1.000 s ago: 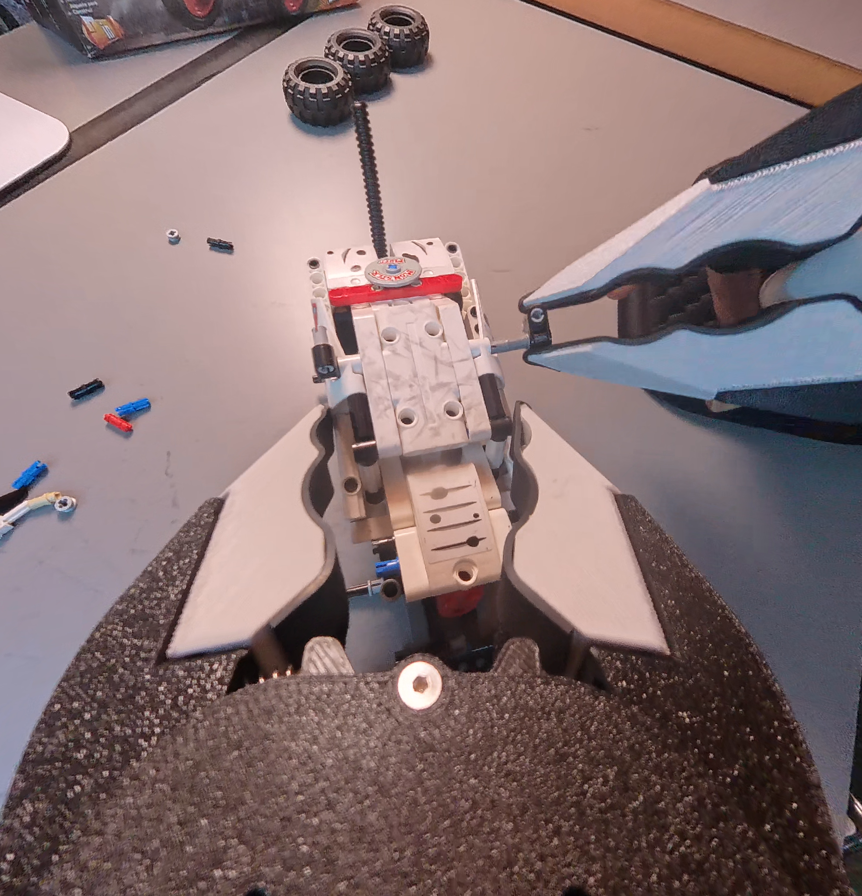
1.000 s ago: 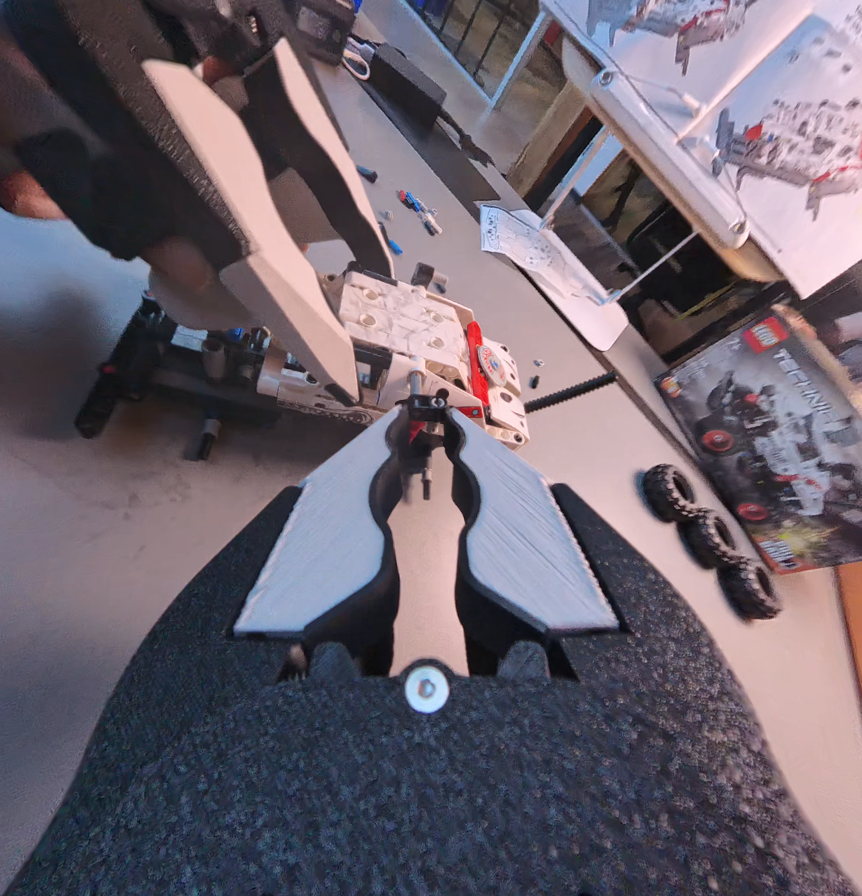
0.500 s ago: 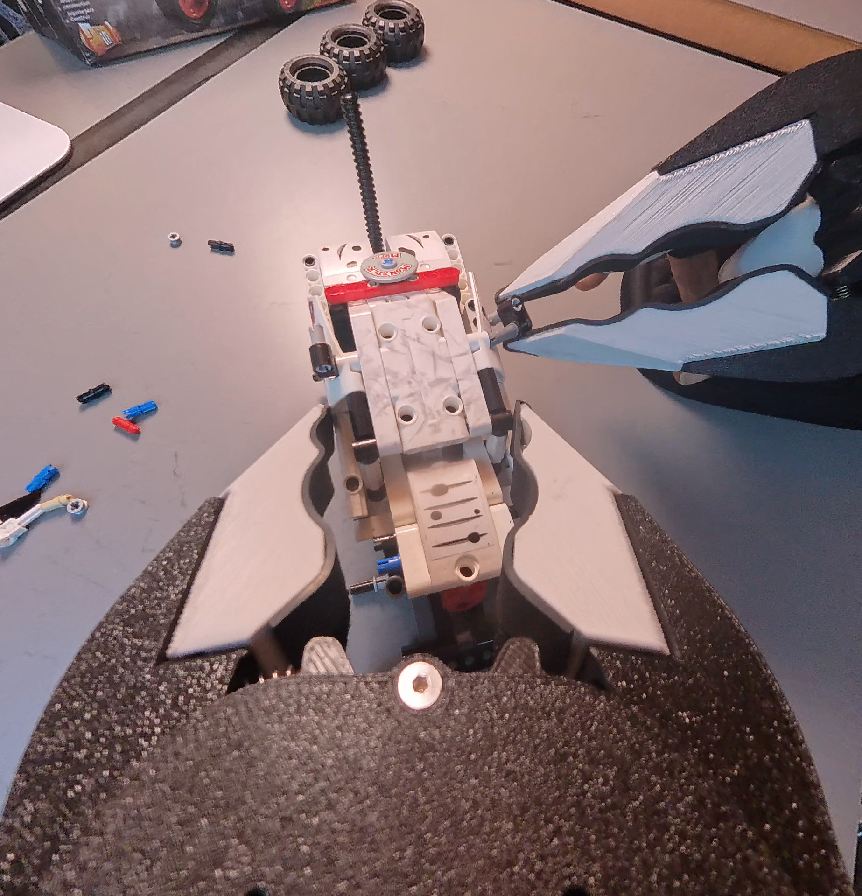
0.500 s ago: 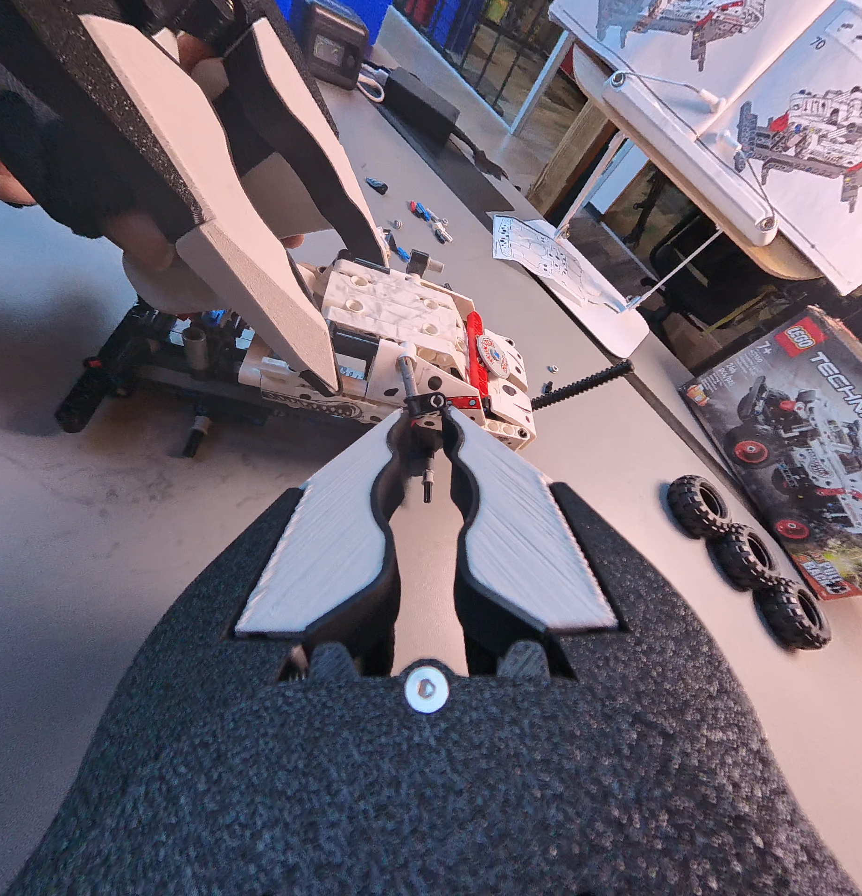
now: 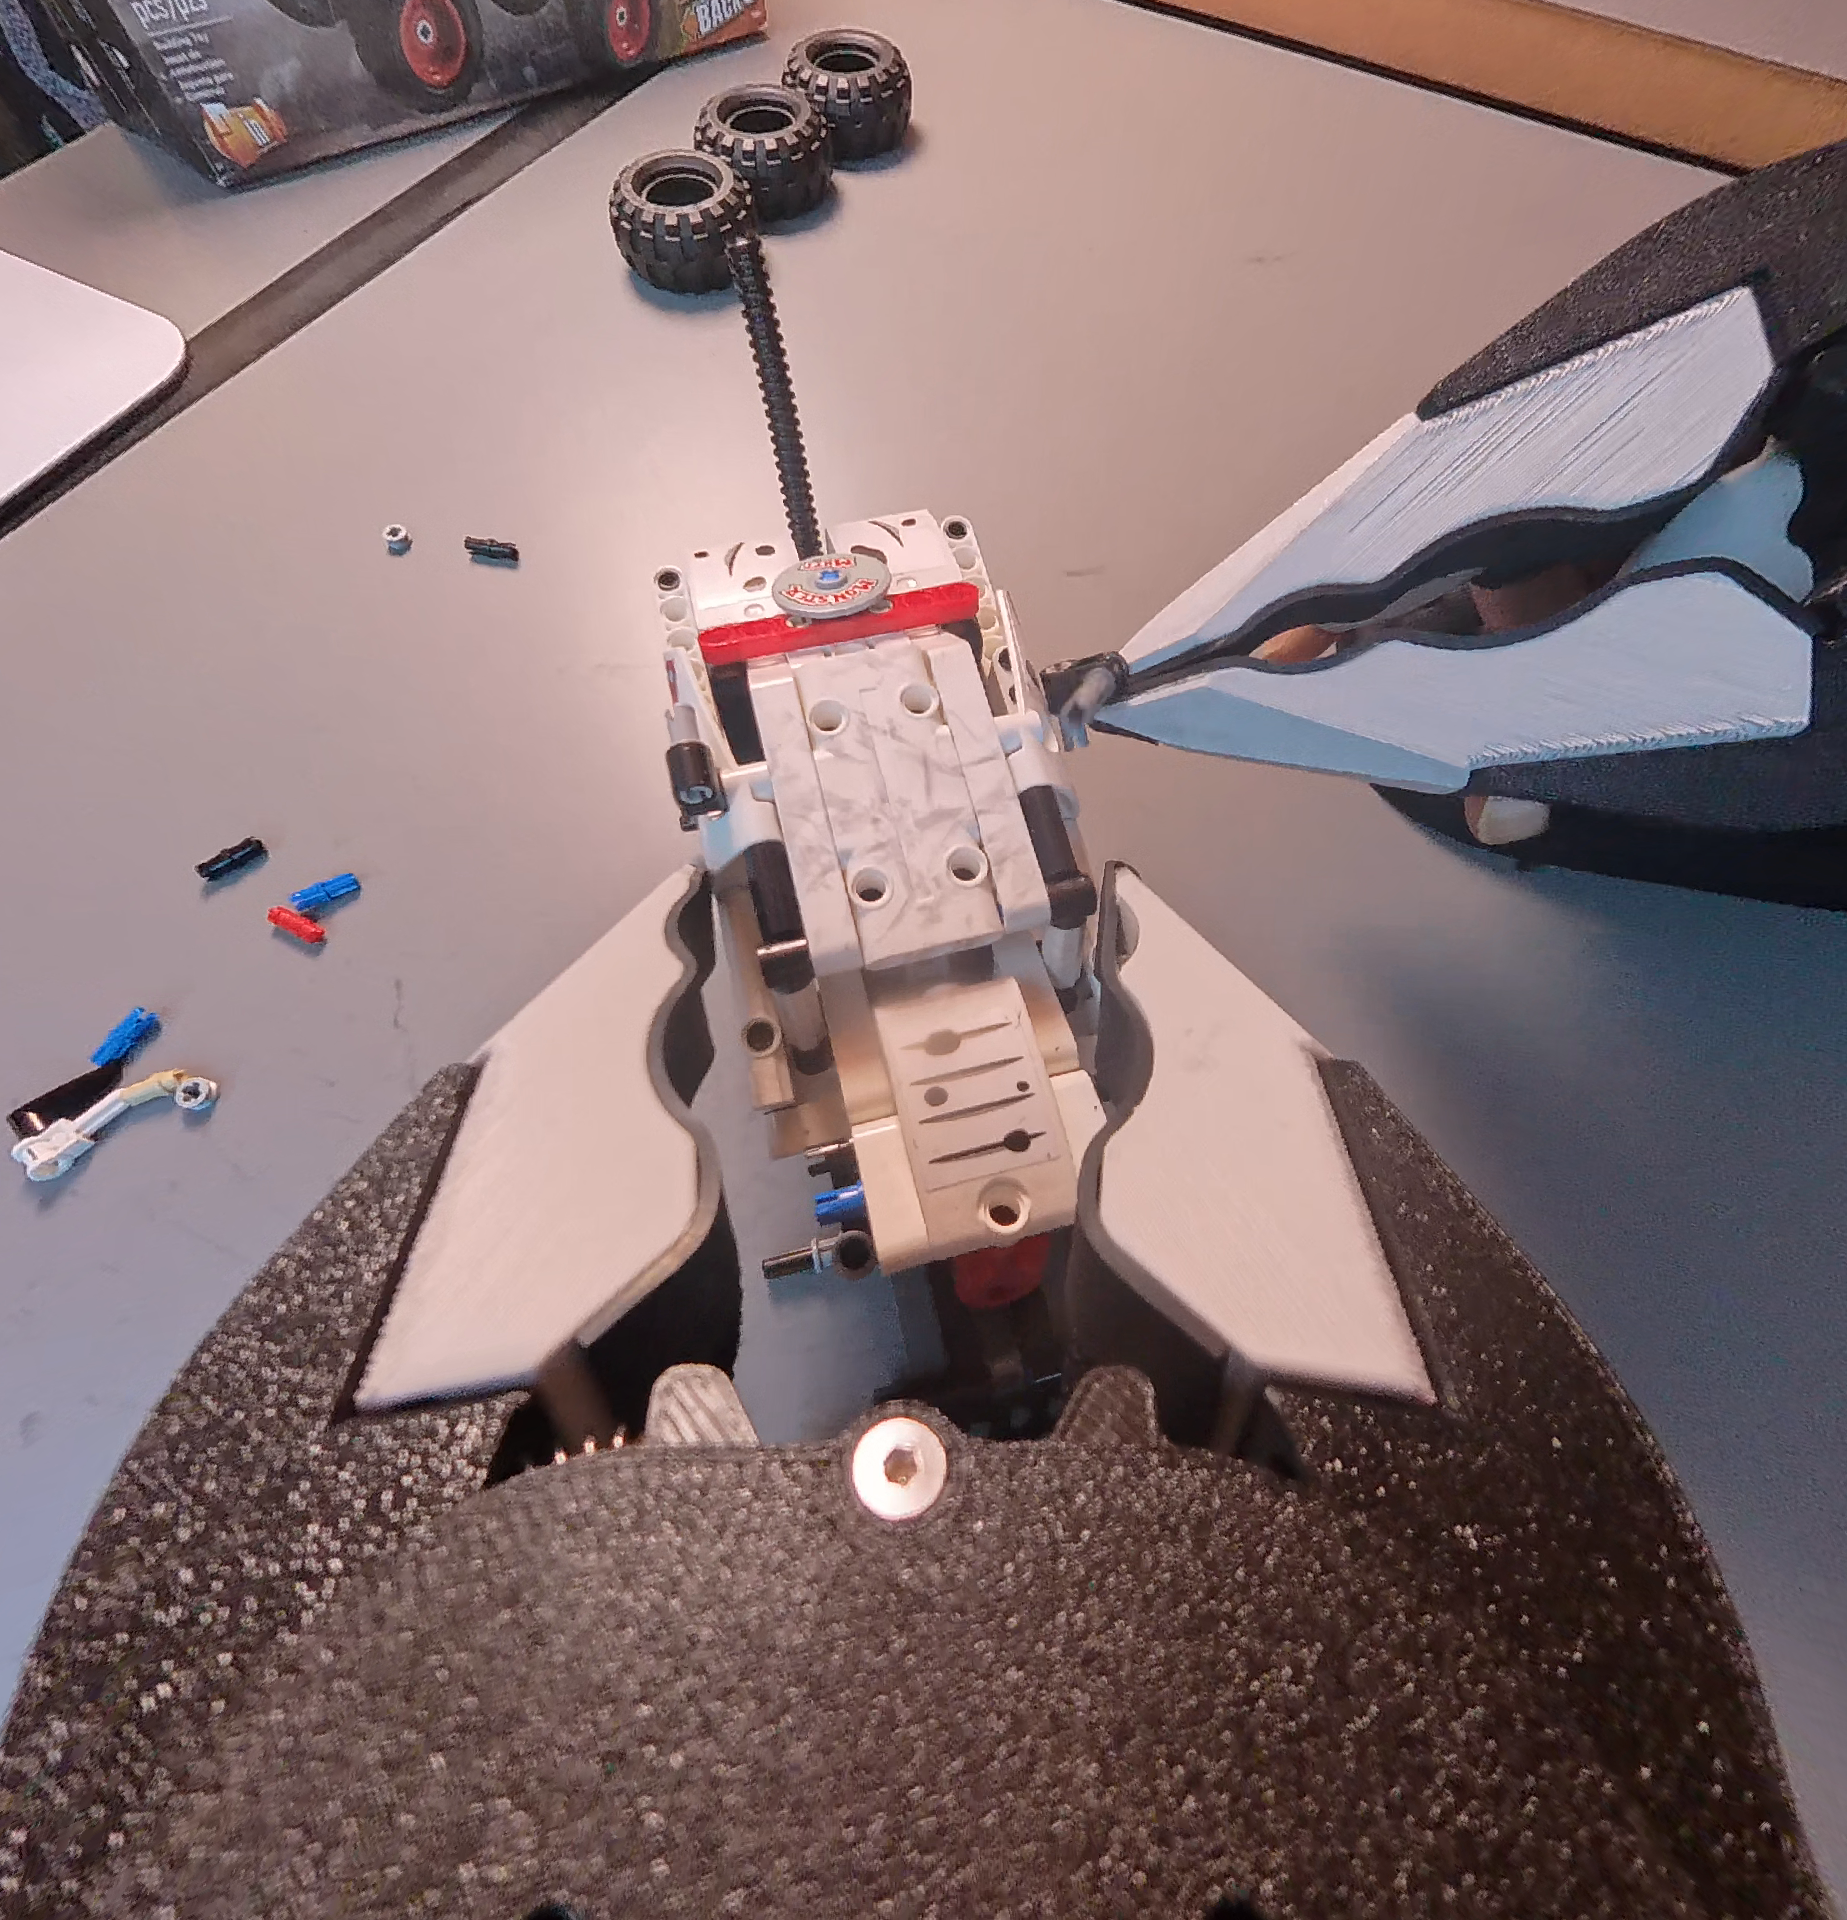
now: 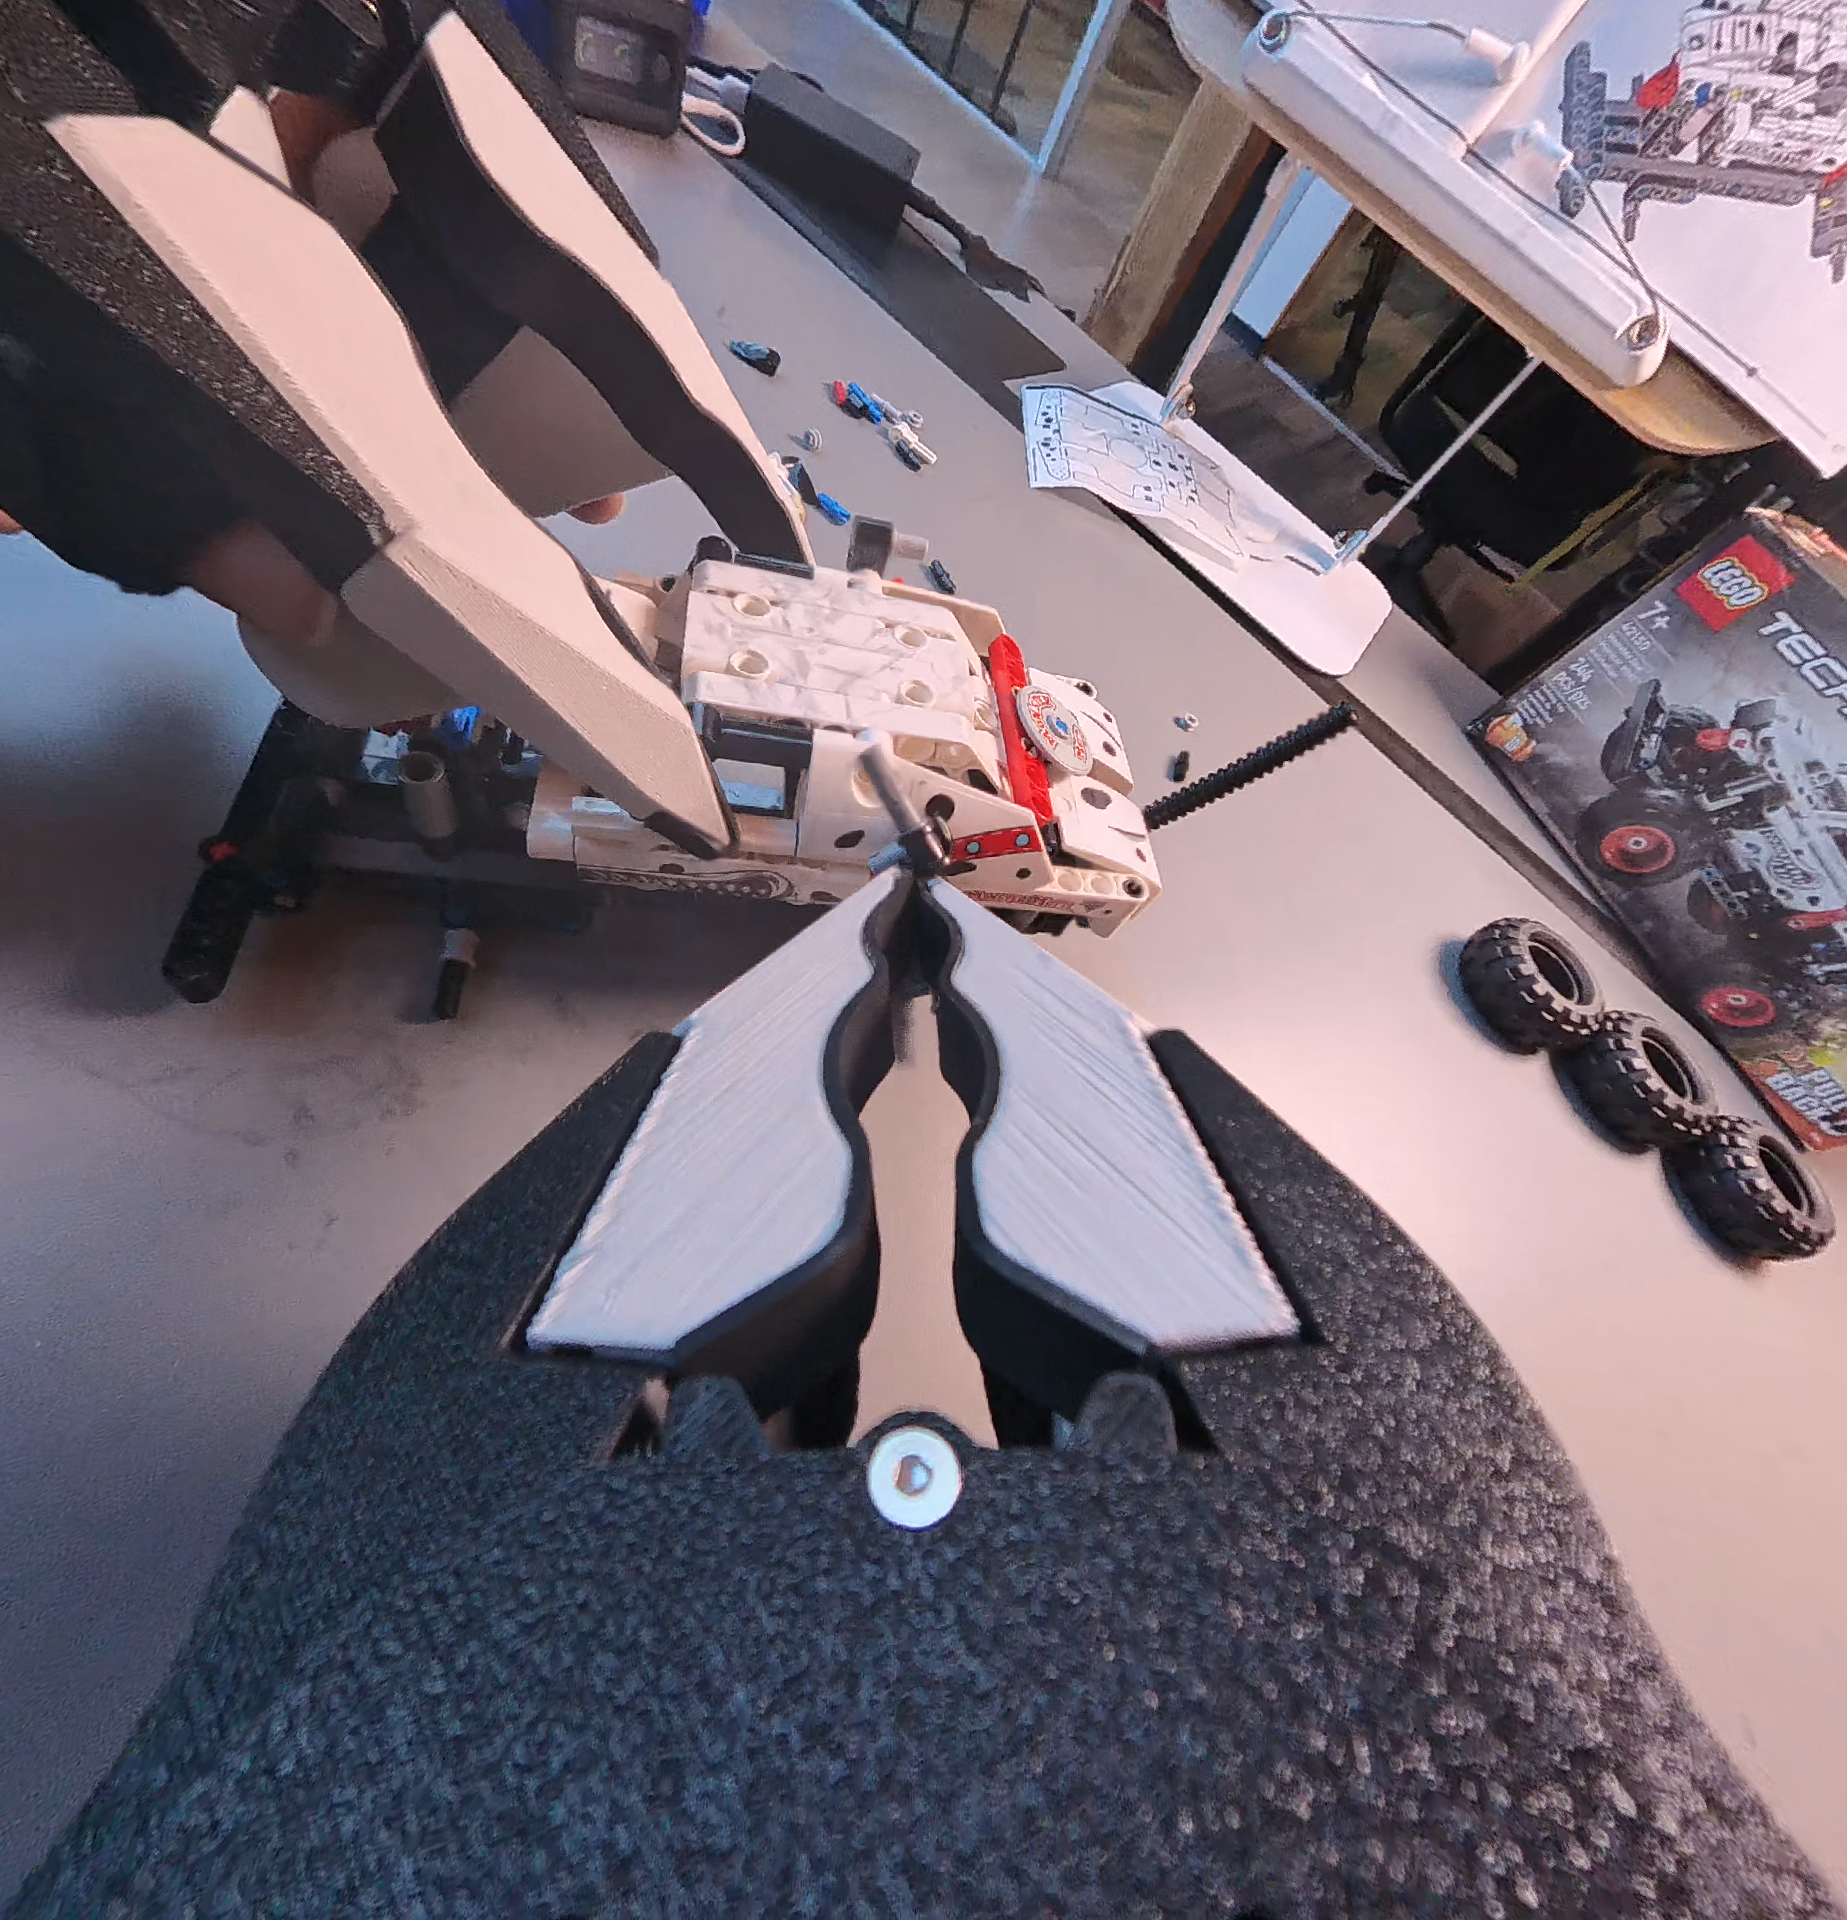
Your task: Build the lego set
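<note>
A grey table carries the whole job. On it sits the half-built lego truck, white with a red bar across its far end, its black chassis trailing toward the near edge in the left wrist view.

The left gripper comes in low from the near side, level with the table, its two pale fingers spread wide and pressed against either flank of the truck's body, clamping it in place. In the right wrist view a person's fingers show behind that gripper's black shell.

The right gripper reaches in from the right, angled down toward the truck's far right side. Its tips are drawn nearly together on a small black connector threaded on a thin grey axle; the axle's far end meets the truck's side panel.

Far beyond the truck lie three black tyres in a row, with a ribbed black hose running from the nearest tyre to the truck's far end. The set's box lies past the tyres. Loose blue, red and black pins are scattered on the left.
</note>
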